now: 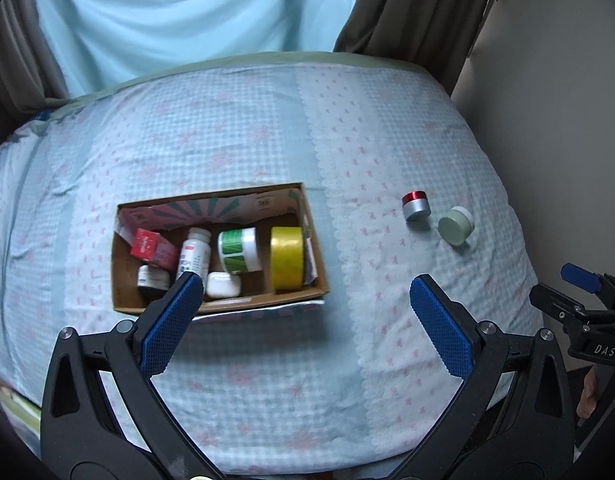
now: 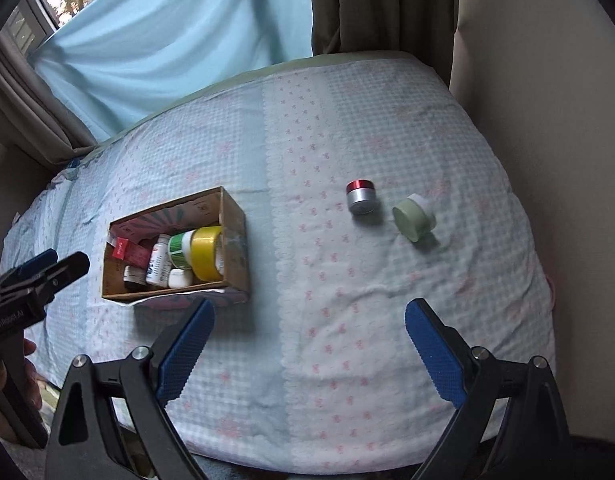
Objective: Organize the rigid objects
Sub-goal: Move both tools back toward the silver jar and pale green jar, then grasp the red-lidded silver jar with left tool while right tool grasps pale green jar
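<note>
- Left wrist view: bed [image 1: 267, 128] with a pale checked cover fills the picture, curtains behind it. Left claw [image 1: 307, 320] hangs over the cover with its jaws wide apart and nothing between them.
- Just beyond its left finger sits one cardboard box [image 1: 119, 280]. I count six things inside: one yellow tape roll [image 1: 286, 258], one green-labelled jar [image 1: 238, 250], one white bottle [image 1: 194, 255], one red carton [image 1: 153, 250], one small white case [image 1: 223, 285] and one dark little jar [image 1: 152, 280].
- Ahead and to the right of the claw, well apart from the box, lie two loose jars: one red-lidded silver jar [image 1: 416, 206] upright and one pale green jar [image 1: 456, 225] tilted on its side.
- Right wrist view: same bed [image 2: 387, 360]. Right claw [image 2: 309, 346] is also spread open and empty, with the red-lidded silver jar [image 2: 361, 197] and pale green jar [image 2: 413, 217] ahead, slightly to its right, and the box [image 2: 233, 248] ahead to its left.
- Both jars look small, light, stiff and smooth, so probably slippery; I would pinch each across its round side wall. The tilted one may roll on the soft cover.
</note>
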`<state>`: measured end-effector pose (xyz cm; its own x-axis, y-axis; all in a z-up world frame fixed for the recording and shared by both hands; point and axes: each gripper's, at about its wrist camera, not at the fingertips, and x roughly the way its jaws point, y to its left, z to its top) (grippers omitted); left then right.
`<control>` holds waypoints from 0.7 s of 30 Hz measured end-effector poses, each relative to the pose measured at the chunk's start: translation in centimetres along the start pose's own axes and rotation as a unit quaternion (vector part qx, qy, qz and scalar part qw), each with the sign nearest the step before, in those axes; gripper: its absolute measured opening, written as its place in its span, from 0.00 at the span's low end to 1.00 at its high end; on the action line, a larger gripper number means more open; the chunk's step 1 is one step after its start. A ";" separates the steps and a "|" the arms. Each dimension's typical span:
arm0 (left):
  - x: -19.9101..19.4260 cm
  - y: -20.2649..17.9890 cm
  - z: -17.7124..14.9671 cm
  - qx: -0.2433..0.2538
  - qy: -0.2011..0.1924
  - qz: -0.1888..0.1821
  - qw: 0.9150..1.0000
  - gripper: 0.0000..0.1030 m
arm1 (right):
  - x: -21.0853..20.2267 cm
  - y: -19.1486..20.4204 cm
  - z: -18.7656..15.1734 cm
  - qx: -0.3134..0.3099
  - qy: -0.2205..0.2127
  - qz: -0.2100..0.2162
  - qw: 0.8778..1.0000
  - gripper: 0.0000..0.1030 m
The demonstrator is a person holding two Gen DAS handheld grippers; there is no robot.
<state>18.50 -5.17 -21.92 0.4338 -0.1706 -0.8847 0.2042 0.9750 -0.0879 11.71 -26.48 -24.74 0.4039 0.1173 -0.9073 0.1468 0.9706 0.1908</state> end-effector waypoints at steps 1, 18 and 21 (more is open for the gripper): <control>0.6 -1.3 0.3 -0.001 0.003 -0.002 1.000 1.00 | 0.2 -1.3 0.5 -0.013 0.000 0.001 1.000 0.93; 18.3 -14.6 7.1 -0.012 0.152 -0.033 0.988 1.00 | 8.6 -12.5 7.0 -0.160 0.043 -0.027 0.986 0.92; 21.4 -16.1 7.9 -0.017 0.182 -0.036 0.983 1.00 | 10.1 -12.5 7.6 -0.187 0.059 -0.030 0.980 0.92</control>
<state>31.42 -25.63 -35.84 0.0758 -0.1835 -0.9801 0.1918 0.9672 -0.1663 20.82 -38.98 -33.47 0.2940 0.0597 -0.9539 -0.1830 0.9831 0.0051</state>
